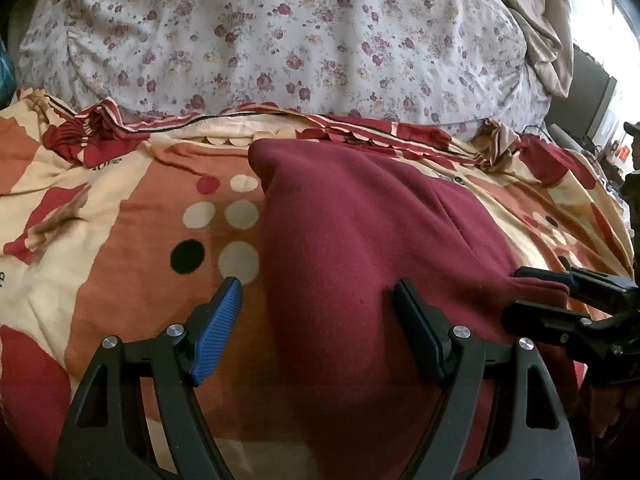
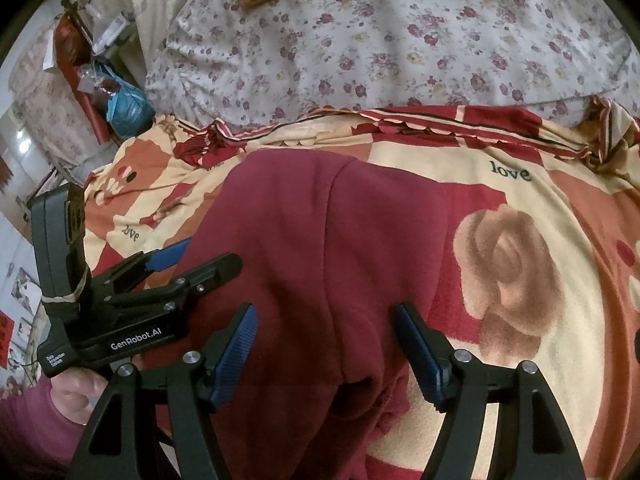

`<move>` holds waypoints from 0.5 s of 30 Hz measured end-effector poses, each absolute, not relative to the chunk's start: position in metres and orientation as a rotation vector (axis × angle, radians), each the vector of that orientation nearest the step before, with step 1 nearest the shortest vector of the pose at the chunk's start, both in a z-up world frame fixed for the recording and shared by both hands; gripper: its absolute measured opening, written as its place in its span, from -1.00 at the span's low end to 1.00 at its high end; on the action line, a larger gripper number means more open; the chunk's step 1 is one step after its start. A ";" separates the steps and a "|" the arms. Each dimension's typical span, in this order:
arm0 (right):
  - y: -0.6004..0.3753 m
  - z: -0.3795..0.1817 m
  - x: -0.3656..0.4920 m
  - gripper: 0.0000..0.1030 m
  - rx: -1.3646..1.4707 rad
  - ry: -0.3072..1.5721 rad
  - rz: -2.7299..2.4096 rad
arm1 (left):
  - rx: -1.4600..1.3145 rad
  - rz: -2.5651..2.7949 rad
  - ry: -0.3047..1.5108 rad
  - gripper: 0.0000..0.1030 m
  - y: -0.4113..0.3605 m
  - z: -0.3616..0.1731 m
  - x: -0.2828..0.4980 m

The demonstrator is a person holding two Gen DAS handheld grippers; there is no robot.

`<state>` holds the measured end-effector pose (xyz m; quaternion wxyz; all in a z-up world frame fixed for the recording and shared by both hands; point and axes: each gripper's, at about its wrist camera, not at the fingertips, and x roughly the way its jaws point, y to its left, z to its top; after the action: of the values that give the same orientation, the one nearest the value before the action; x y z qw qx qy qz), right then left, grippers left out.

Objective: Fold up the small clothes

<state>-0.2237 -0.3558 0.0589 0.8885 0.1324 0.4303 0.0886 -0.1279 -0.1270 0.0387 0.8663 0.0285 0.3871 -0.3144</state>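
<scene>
A dark red garment (image 1: 360, 240) lay spread on a patterned blanket (image 1: 120, 208) covering the bed, in front of a flowered quilt (image 1: 280, 48), and no container showed in either view. The left gripper (image 1: 318, 304) stood with its jaws wide apart over the garment's left edge, holding nothing, and the right gripper (image 2: 326, 326) hung likewise spread above the garment's near end. The word "love" (image 2: 511, 171) was printed on the blanket, and "GenRobot.AI" (image 2: 136, 341) was readable on the left gripper's body.

maroon garment (image 2: 320, 264) on patterned blanket (image 2: 520, 216), right gripper (image 2: 326, 344) fingers apart
</scene>
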 end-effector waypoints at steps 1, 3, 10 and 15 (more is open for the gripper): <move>-0.356 0.059 -0.224 0.37 0.283 0.893 0.186 | 0.059 -0.659 0.812 0.52 -0.127 0.039 -0.128; -0.357 0.059 -0.225 0.37 0.298 0.891 0.190 | 0.054 -0.660 0.817 0.53 -0.128 0.038 -0.128; -0.368 0.068 -0.230 0.37 0.354 0.880 0.189 | 0.057 -0.658 0.815 0.53 -0.129 0.040 -0.129; -0.378 0.074 -0.234 0.39 0.380 0.860 0.158 | 0.035 -0.678 0.788 0.53 -0.123 0.049 -0.131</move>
<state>-0.2336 -0.3784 0.0738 0.8886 0.1827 0.4137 0.0762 -0.1306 -0.1233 0.0488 0.8678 0.0165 0.3765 -0.3238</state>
